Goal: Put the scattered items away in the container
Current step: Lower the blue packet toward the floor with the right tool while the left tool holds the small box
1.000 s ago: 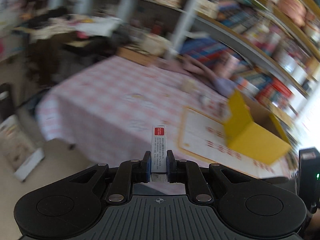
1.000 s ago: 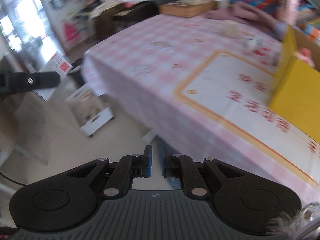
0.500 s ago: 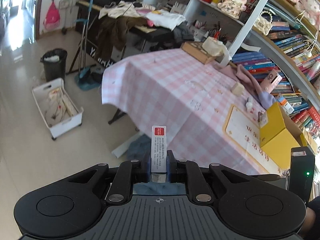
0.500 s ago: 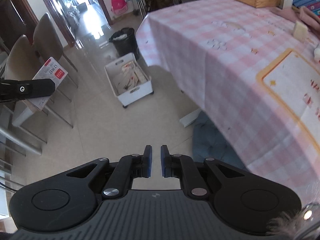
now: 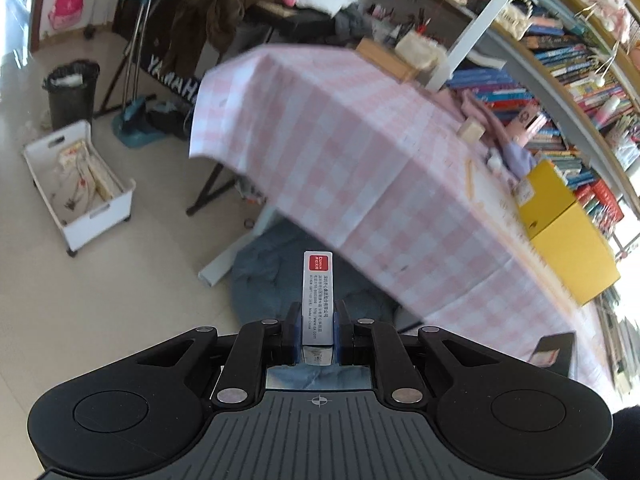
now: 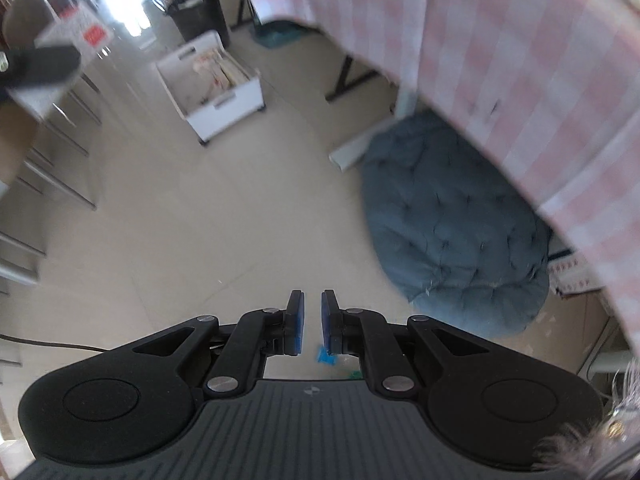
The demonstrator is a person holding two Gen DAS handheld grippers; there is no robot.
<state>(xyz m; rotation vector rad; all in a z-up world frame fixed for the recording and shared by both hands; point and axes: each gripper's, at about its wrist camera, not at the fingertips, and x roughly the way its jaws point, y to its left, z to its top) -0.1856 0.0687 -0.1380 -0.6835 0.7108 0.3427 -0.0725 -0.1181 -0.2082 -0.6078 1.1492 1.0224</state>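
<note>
My left gripper (image 5: 317, 312) is shut on a small white box with a red label (image 5: 317, 296), held upright off the table's near edge, above the floor. The yellow cardboard container (image 5: 560, 236) stands at the right end of the pink checked table (image 5: 360, 152). A small beige block (image 5: 471, 131) and other small items lie near the far side. My right gripper (image 6: 312, 320) is nearly closed with a narrow gap, holds nothing, and points down at the floor. The left gripper with the white box shows blurred at the far left of the right wrist view (image 6: 44, 62).
A blue cushion (image 6: 456, 228) lies on the floor under the table edge. A white crate (image 5: 76, 188) and a black bin (image 5: 72, 92) stand on the floor at left. Bookshelves (image 5: 568, 64) run behind the table. Chair legs (image 6: 52, 168) are at left.
Both grippers have pulled back and down from the table. The right gripper now faces the floor and cushion. The left still holds the white box.
</note>
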